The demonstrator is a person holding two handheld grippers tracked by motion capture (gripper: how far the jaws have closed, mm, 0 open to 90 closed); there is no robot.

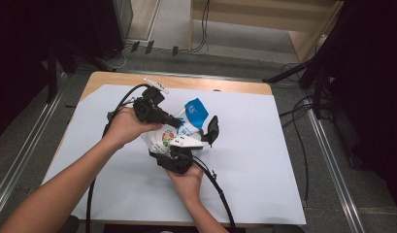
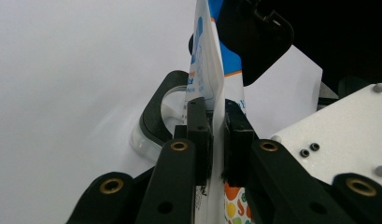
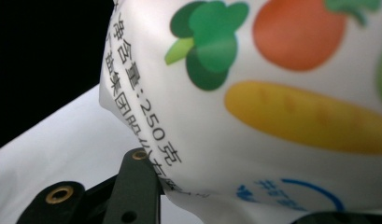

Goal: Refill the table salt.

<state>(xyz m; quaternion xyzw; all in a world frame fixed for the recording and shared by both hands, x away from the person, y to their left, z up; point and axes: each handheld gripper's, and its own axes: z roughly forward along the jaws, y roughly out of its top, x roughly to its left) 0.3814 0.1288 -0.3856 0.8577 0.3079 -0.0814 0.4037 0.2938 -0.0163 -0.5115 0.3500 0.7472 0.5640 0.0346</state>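
A white snack bag (image 1: 193,112) with a blue top and printed vegetables is held up over the middle of the table. My left gripper (image 1: 179,121) comes in from the left and is shut on the bag (image 2: 209,60); in the left gripper view (image 2: 217,109) both pads press its thin edge. My right gripper (image 1: 186,133) reaches up from below with its jaws spread wide on either side of the bag, one black finger (image 1: 213,129) standing apart at the right. In the right gripper view (image 3: 240,186) the bag (image 3: 272,116) looms very close, resting against the left finger (image 3: 135,186).
A white paper sheet (image 1: 264,145) covers the wooden table (image 1: 186,80). Cables trail from both grippers toward the front edge. Metal rails (image 1: 332,155), dark stands and floor cables surround the table.
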